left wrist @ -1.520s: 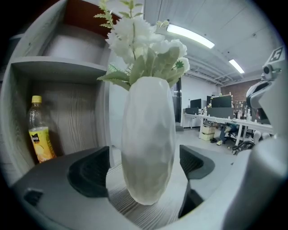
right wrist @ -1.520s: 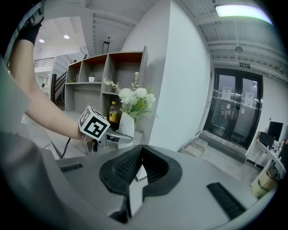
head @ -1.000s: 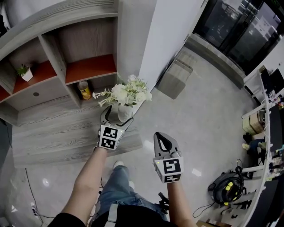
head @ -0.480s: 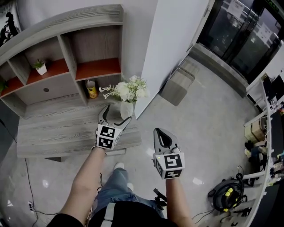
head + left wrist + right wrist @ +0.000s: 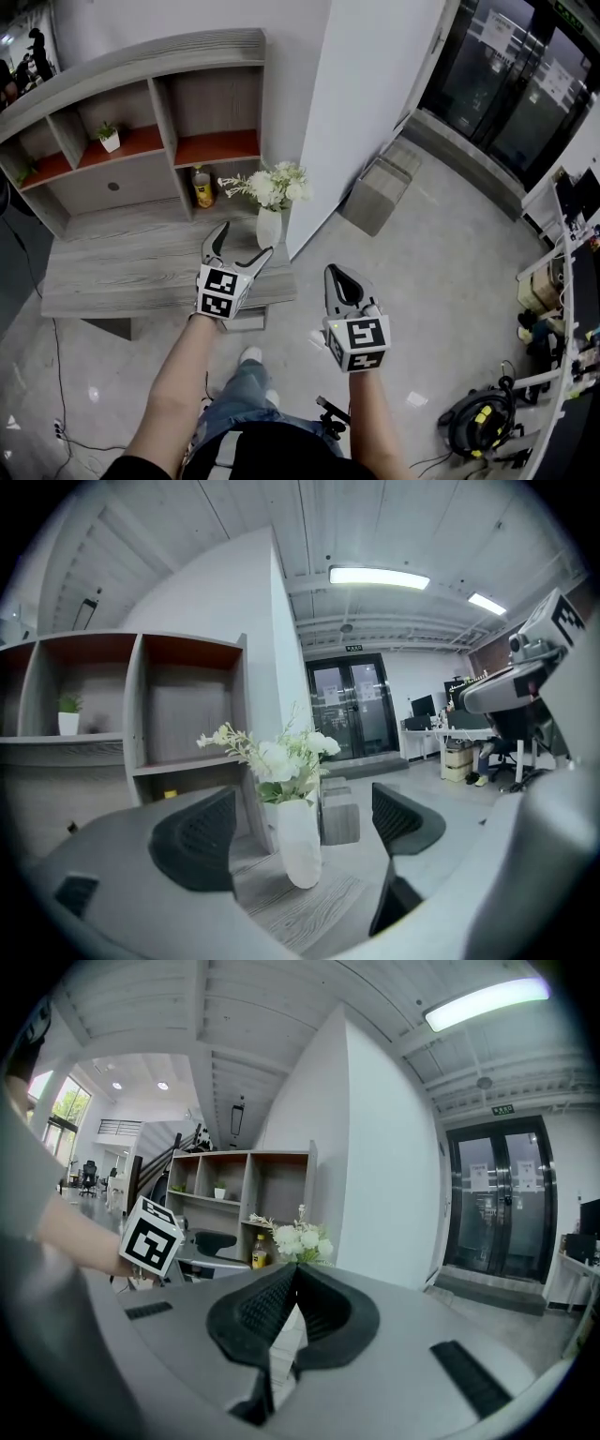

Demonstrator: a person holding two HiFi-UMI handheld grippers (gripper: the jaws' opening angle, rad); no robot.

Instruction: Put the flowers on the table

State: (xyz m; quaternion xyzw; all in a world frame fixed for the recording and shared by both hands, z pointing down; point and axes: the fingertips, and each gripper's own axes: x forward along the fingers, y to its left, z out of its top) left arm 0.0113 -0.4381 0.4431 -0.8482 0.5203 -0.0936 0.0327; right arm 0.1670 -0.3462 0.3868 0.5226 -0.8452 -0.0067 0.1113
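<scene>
White flowers (image 5: 269,186) stand upright in a white vase (image 5: 268,228) on the right end of the low grey wooden table (image 5: 131,272). My left gripper (image 5: 244,242) is open, just in front of the vase and apart from it. In the left gripper view the vase (image 5: 298,841) and flowers (image 5: 286,757) stand on the table (image 5: 309,916) beyond the spread jaws of the left gripper (image 5: 302,829). My right gripper (image 5: 339,278) hangs shut and empty over the floor to the right of the table. Past the shut right gripper (image 5: 292,1283) the flowers (image 5: 300,1238) show.
A grey shelf unit (image 5: 141,103) rises behind the table, holding a small potted plant (image 5: 110,138). A yellow bottle (image 5: 202,187) stands left of the vase. A white pillar (image 5: 361,103) and a grey box (image 5: 375,192) are to the right. A black-and-yellow machine (image 5: 478,417) sits on the floor.
One second ago my left jaws were around the vase. They have since let go and drawn back toward me, leaving the vase standing on the table. The right gripper stayed shut.
</scene>
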